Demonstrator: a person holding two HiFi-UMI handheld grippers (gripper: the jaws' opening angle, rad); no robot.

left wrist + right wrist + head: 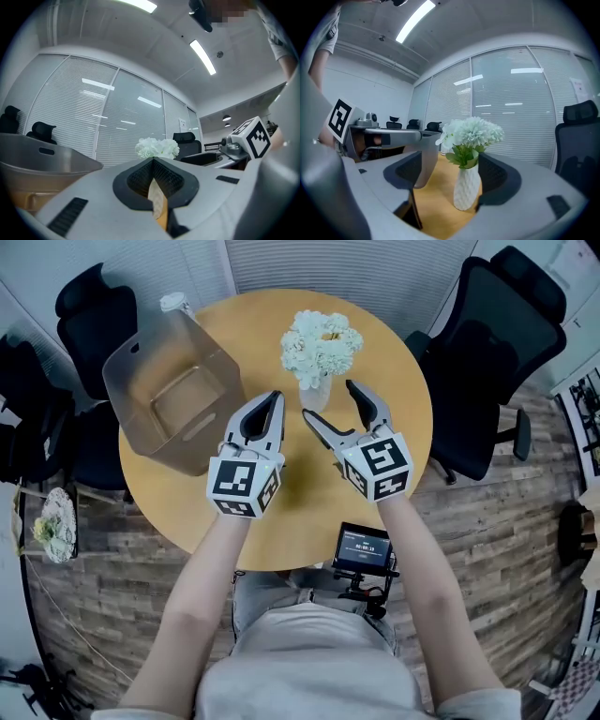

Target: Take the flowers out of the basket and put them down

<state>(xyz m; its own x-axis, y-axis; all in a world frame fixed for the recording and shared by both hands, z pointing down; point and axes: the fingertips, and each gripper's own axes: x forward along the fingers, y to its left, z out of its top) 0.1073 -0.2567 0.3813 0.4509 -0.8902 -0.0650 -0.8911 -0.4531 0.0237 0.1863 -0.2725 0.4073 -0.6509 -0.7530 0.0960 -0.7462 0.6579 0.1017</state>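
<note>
My right gripper (328, 402) has its jaws wide apart and grips nothing. The white ribbed ceramic vase (466, 186) of white flowers (472, 132) stands upright between them, nearest the right-hand pad, on the round wooden table (309, 512). My left gripper (272, 401), jaws together and empty, is just beside, farther from the vase. Count: one bouquet, one vase, and one translucent grey plastic basket (122, 367), empty, well left.

On the worktop (398, 442), the basket (141, 371) sits at the left. The flowers (321, 345) stand in a vase (315, 394) right of the basket, toward the far edge. The vase is between the right gripper's (327, 399) jaws, with the left gripper (276, 397) just to its left. One chair (94, 306) stands behind the basket and another (487, 343) to the worktop's right.
</note>
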